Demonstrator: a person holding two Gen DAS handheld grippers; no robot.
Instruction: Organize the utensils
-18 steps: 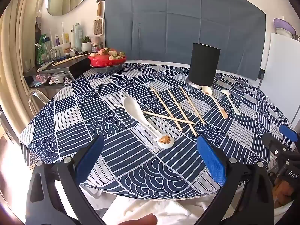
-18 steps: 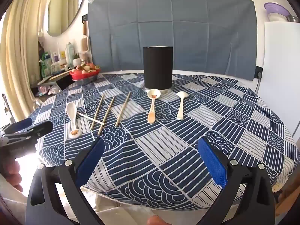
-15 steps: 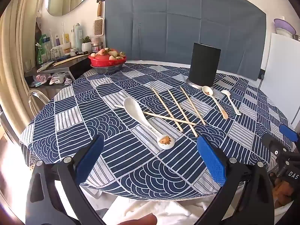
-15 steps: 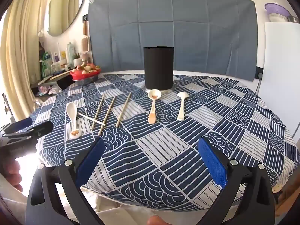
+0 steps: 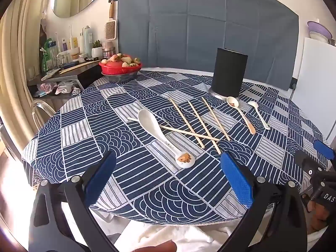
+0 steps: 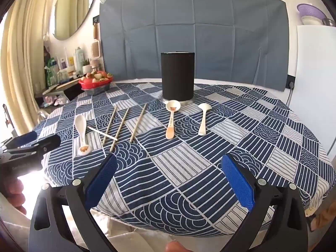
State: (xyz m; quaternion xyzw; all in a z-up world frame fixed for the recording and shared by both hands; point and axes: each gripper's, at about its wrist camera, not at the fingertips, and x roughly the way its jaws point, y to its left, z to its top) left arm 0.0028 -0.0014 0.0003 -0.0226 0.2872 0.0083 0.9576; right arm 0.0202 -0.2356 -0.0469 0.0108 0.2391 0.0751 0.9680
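A black cylindrical holder (image 6: 177, 76) stands upright far back on the table. Before it lie three white spoons: a big one (image 6: 82, 133) at left with a paw-print handle end, an orange-tipped one (image 6: 171, 119) and a plain one (image 6: 203, 118) near the holder. Four wooden chopsticks (image 6: 119, 126) lie between, one crossing two others.

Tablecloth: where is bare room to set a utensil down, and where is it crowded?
Bare tablecloth lies right of the small white spoon and along the near edge in front of both open grippers. Crowded: the four chopsticks crossing beside the paw-print spoon, and the spoons under the black holder.
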